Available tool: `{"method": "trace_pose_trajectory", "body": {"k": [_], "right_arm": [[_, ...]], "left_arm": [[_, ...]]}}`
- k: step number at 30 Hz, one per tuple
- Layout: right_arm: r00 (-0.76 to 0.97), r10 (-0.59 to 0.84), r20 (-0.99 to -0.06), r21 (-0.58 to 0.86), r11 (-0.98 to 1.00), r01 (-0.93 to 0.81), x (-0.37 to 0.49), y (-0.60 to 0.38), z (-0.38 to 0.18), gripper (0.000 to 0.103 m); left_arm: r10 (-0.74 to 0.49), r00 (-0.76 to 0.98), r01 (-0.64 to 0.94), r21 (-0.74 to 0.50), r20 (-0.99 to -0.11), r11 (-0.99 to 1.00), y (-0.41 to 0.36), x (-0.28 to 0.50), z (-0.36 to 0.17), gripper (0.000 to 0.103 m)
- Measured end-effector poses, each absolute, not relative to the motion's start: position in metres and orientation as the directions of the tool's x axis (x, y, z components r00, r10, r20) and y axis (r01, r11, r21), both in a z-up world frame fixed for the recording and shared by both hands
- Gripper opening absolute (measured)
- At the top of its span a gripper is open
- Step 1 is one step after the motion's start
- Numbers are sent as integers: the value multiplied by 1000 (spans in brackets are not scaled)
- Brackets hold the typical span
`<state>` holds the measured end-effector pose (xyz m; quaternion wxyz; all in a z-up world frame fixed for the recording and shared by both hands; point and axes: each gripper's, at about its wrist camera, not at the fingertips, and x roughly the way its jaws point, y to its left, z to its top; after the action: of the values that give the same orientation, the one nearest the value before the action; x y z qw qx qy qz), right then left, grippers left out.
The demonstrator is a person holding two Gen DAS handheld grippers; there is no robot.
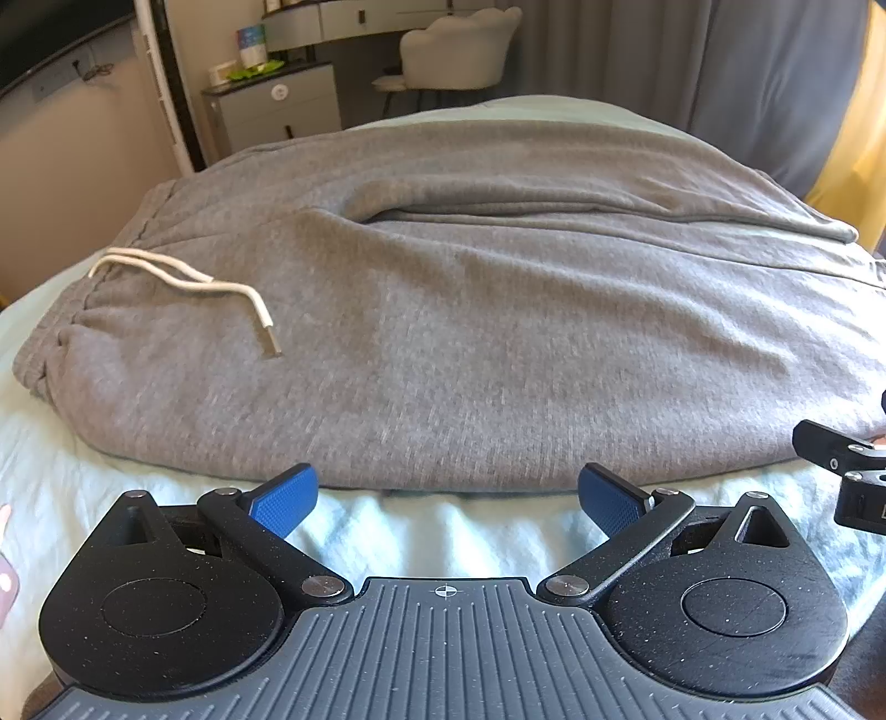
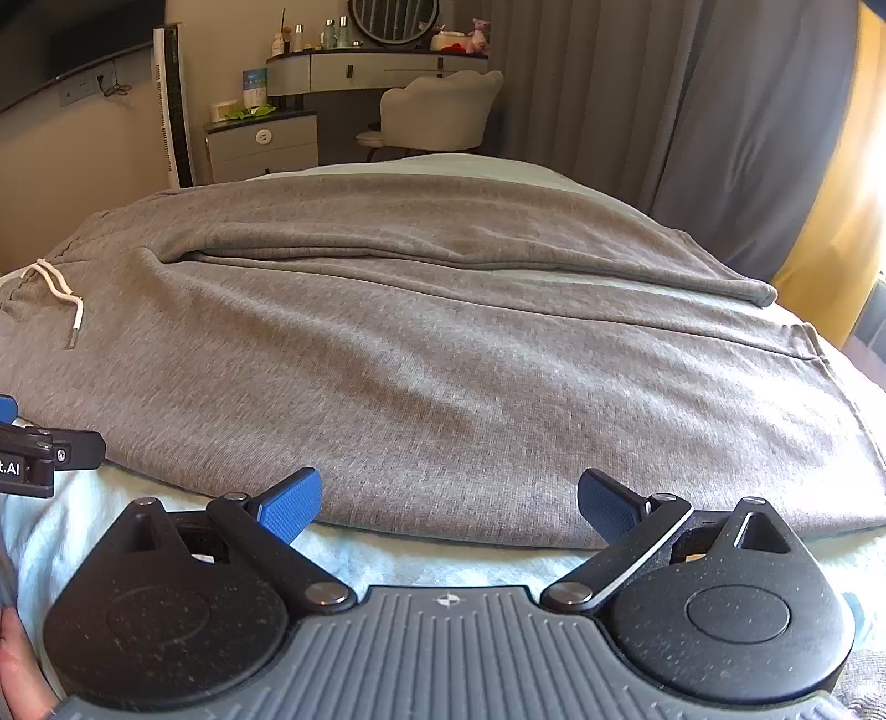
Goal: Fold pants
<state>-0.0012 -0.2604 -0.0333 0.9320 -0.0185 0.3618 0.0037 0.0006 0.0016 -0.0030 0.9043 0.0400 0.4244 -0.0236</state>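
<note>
I count one pair of grey pants [image 1: 470,343] spread on one bed [image 1: 387,531], with one white drawstring [image 1: 183,279] showing two strands. I hold two claws, my left claw [image 1: 447,501] and my right claw [image 2: 449,504], each with two blue pads. Beyond the bed stand one pale chair [image 2: 437,111], one vanity [image 2: 354,69] and one round mirror [image 2: 393,19]

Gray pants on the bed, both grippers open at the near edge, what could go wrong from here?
1. The left hand-held gripper and right hand-held gripper might pinch the light bedsheet along with the gray pants.
2. The loose white drawstring could get trapped inside the fold.
</note>
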Motion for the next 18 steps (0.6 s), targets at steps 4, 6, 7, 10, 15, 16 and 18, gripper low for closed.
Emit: {"method": "trace_pose_trajectory", "body": {"k": [4, 6, 7, 10, 15, 16, 18], "right_arm": [[738, -7, -675, -29, 999, -17, -1, -260, -33, 99], [738, -6, -675, -27, 999, -16, -1, -261, -33, 99], [739, -7, -674, -27, 1000, -16, -1, -261, -33, 99], [740, -7, -673, -23, 1000, -11, -1, -262, -33, 99], [740, -6, -672, -18, 1000, -8, -1, -262, -33, 99], [740, -6, -672, -18, 1000, -8, -1, -263, -33, 99], [740, -6, -673, -17, 1000, -8, -1, -263, -33, 99]], "left_arm": [[-10, 638, 76, 50, -770, 996, 2, 1, -3, 103], [-9, 637, 76, 51, -771, 996, 2, 1, -3, 103], [-9, 637, 76, 52, -771, 996, 2, 1, -3, 103], [-7, 635, 73, 51, -772, 996, 2, 1, -3, 103], [-6, 632, 71, 50, -775, 996, 2, 1, -3, 103], [-6, 631, 70, 49, -776, 996, 2, 1, -4, 103], [-6, 630, 70, 49, -776, 996, 2, 1, -4, 103]]}}
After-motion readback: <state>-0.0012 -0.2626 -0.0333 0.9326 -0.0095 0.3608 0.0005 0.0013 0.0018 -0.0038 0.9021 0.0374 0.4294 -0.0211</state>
